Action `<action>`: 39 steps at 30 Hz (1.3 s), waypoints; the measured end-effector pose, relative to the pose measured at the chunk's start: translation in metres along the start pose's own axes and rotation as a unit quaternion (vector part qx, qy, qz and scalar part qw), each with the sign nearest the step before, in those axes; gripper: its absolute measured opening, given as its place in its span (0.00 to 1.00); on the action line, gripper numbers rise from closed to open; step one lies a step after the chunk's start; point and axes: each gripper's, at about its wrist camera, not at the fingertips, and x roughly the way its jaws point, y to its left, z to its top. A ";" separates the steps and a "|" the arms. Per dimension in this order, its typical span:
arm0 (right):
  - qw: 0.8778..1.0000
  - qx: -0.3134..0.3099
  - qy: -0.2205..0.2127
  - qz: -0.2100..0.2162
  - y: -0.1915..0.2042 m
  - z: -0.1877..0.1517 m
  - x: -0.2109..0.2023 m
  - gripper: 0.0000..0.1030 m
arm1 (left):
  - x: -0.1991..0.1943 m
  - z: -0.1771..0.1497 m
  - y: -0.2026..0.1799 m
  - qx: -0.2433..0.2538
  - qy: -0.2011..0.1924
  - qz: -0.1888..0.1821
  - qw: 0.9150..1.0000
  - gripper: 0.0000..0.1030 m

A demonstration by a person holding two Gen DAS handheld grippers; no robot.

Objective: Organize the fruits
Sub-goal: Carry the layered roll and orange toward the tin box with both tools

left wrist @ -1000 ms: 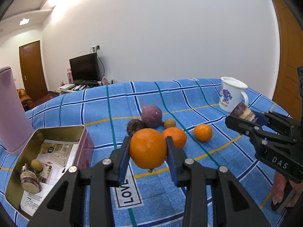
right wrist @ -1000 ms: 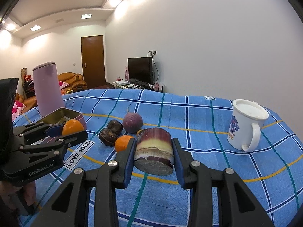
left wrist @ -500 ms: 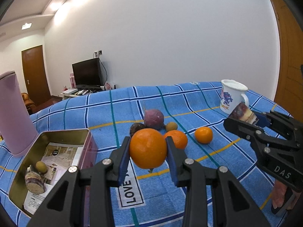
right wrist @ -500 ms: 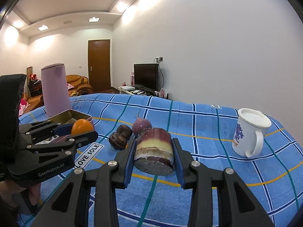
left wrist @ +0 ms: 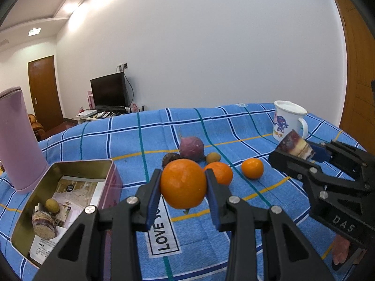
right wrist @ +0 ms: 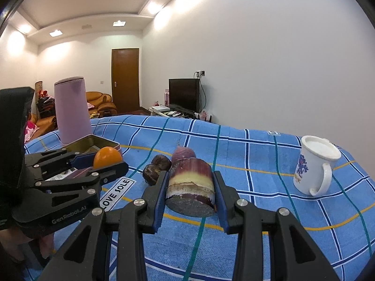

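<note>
Orange fruit (left wrist: 183,183) clamped in left hand-held gripper (left wrist: 183,187); right hand-held gripper (right wrist: 190,188) grasping sugarcane chunk (right wrist: 190,187).

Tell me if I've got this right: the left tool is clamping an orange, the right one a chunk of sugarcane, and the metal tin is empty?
Not quite. The left wrist view shows the metal tin already holds a sugarcane piece and a small yellowish fruit. The rest is right.

On the worktop (left wrist: 234,245), the open tin (left wrist: 70,175) sits at the left, a tall canister (left wrist: 18,140) behind it, a cane piece (left wrist: 43,222) and a small fruit (left wrist: 52,205) inside. Loose fruits (left wrist: 252,168) cluster mid-worktop, right of the tin. The mug (right wrist: 314,166) stands far right, well apart.
</note>
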 end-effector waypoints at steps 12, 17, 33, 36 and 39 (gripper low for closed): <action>1.000 -0.014 0.002 0.002 0.010 0.001 0.003 0.38 | -0.001 -0.001 0.004 -0.008 0.005 -0.003 1.000 0.37; 1.000 -0.014 0.007 0.004 0.010 0.003 0.006 0.38 | 0.001 -0.002 0.007 -0.014 0.012 -0.003 1.000 0.37; 0.999 -0.019 0.034 0.022 0.023 0.007 0.017 0.38 | 0.003 -0.001 0.024 -0.025 0.029 0.008 0.999 0.37; 0.999 -0.026 0.038 0.025 0.029 0.007 0.019 0.38 | 0.002 -0.001 0.027 -0.029 0.035 0.009 0.999 0.37; 0.998 -0.033 0.041 0.031 0.036 0.010 0.020 0.38 | -0.001 -0.001 0.031 -0.031 0.034 0.015 0.999 0.37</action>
